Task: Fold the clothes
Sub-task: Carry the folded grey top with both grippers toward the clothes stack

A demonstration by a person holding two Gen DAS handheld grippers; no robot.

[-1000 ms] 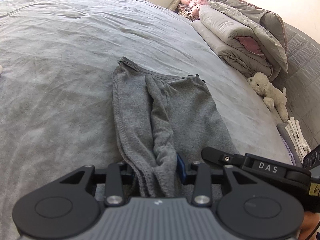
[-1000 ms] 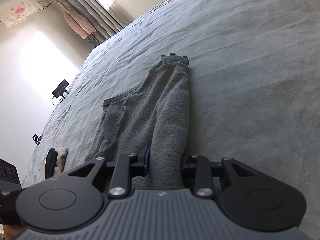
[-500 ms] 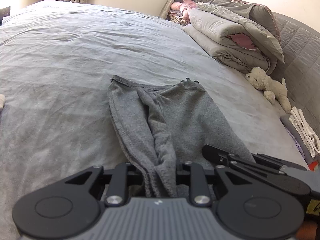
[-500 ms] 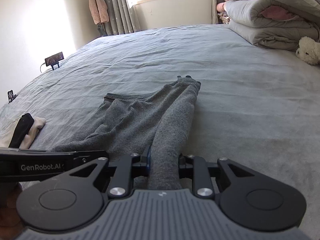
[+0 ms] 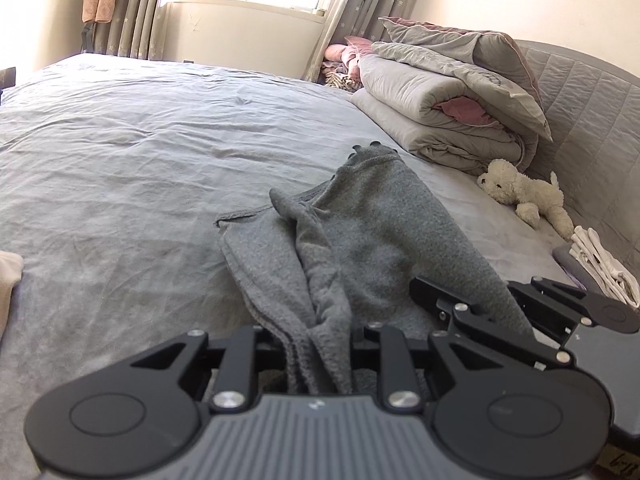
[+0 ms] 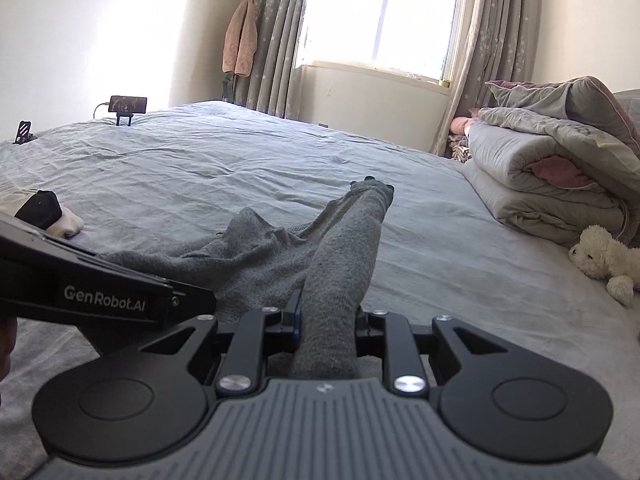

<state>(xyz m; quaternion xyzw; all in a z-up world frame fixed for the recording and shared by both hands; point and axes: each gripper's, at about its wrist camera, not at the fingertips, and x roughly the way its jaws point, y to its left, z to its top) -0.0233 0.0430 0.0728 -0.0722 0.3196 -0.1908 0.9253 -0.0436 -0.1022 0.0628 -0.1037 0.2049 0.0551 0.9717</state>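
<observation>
Raised at its near end, grey garment [image 5: 372, 240] stretches lengthwise away toward window [image 6: 380, 12].

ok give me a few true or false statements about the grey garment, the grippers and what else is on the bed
1. Both grippers pinch the grey garment. True: left gripper and right gripper each clamp a bunch of it.
2. The garment lies flat. False: its near end is lifted off the bed.
3. A plush toy lies by the folded quilt. True.
4. The toy sits on the garment. False: it lies apart, to its right.
</observation>
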